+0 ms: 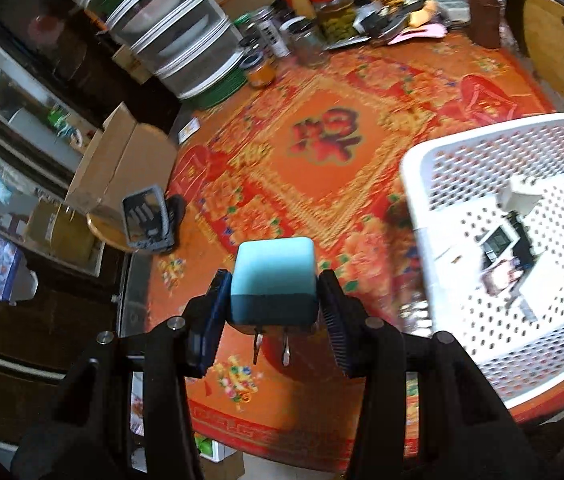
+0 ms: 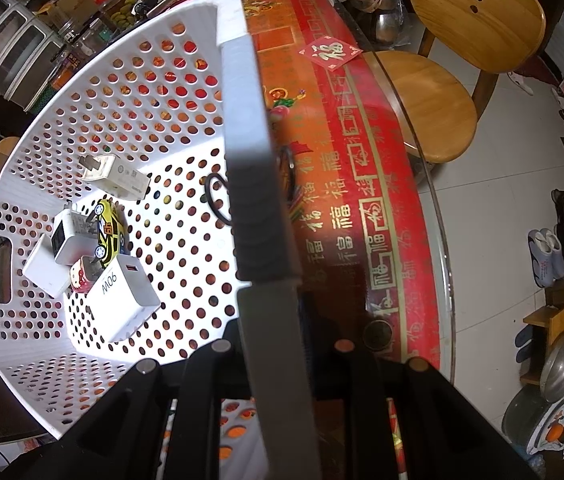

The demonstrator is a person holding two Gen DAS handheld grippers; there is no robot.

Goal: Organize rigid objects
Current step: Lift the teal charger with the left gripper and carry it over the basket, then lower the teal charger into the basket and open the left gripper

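Note:
A teal plug charger hangs above the red patterned tablecloth, its two metal prongs pointing back toward the camera. My left gripper is shut on its sides. To the right stands a white perforated basket. In the right wrist view the basket holds several white chargers, among them one marked 90W, and a yellow toy car. My right gripper is shut on the basket's near rim, and its fingertips are hidden by that rim.
Jars and a stack of clear lidded trays crowd the table's far side. A dark phone-like device lies at the left table edge beside a cardboard box. A wooden chair stands beyond the glass table edge.

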